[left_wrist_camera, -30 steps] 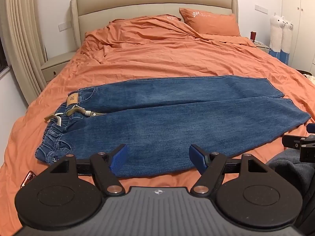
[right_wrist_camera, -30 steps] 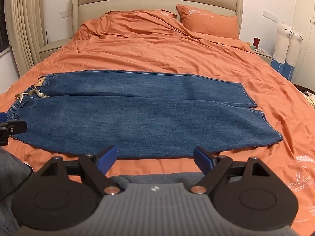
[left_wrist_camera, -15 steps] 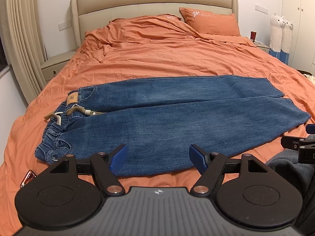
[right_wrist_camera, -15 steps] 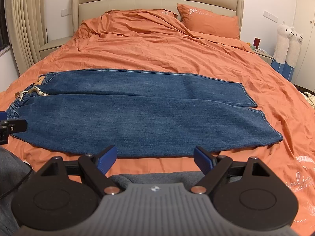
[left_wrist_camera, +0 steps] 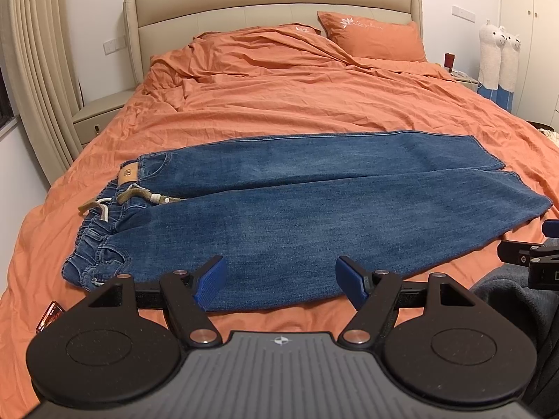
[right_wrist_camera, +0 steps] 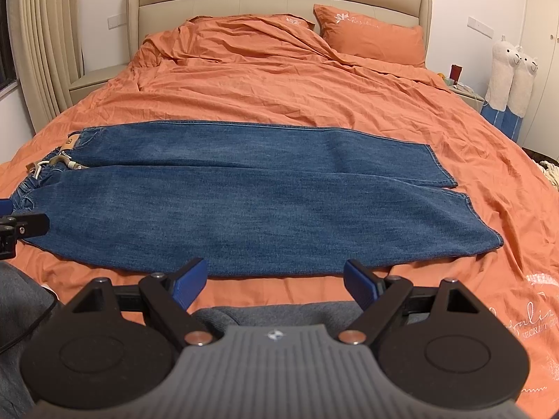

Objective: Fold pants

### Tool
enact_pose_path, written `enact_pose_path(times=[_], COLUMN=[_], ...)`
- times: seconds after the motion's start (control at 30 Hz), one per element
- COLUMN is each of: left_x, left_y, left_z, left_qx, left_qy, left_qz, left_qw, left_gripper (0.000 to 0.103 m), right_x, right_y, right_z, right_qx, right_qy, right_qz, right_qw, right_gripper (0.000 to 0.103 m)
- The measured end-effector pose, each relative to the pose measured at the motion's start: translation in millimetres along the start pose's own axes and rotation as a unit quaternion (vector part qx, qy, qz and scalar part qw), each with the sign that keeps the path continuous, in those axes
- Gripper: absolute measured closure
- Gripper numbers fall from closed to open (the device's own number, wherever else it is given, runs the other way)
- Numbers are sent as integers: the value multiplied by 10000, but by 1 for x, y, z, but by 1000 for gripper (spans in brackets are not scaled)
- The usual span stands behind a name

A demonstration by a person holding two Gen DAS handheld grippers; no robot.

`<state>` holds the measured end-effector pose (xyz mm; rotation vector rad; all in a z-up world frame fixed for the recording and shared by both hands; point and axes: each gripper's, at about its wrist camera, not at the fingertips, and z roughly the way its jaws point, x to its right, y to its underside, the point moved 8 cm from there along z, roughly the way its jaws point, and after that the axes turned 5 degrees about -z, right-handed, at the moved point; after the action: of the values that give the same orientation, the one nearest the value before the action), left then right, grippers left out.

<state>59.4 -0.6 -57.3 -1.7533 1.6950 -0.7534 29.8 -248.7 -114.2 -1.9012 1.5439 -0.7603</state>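
Note:
Blue jeans [left_wrist_camera: 297,209] lie flat across the orange bed, waistband with a drawstring [left_wrist_camera: 104,206] at the left, leg hems at the right; they also show in the right wrist view [right_wrist_camera: 244,202]. My left gripper [left_wrist_camera: 281,284] is open and empty over the jeans' near edge, toward the waist half. My right gripper [right_wrist_camera: 276,284] is open and empty just short of the near edge, toward the hem half. Each gripper shows at the edge of the other's view.
The orange duvet [left_wrist_camera: 314,97] is rumpled toward the headboard, with a pillow [left_wrist_camera: 374,38] at the back right. A small red object [left_wrist_camera: 49,314] lies at the near left edge. Plush toys [right_wrist_camera: 513,70] and a nightstand stand to the right, curtains to the left.
Both grippers have drifted slightly; the jeans sit a touch higher in both views. Nothing was taken hold of and the jaws stay open.

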Motion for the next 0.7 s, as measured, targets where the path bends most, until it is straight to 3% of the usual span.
enact_pose_path(times=[0.7], left_x=[0], left_y=[0], left_z=[0], left_qx=[-11], left_qy=[-1], left_qz=[3], left_qw=[10000], left_gripper=[19], right_x=[0], right_y=[-1], right_z=[1], right_qx=[-31], right_qy=[15], right_qz=[1], right_qw=[10000], right_gripper=[21])
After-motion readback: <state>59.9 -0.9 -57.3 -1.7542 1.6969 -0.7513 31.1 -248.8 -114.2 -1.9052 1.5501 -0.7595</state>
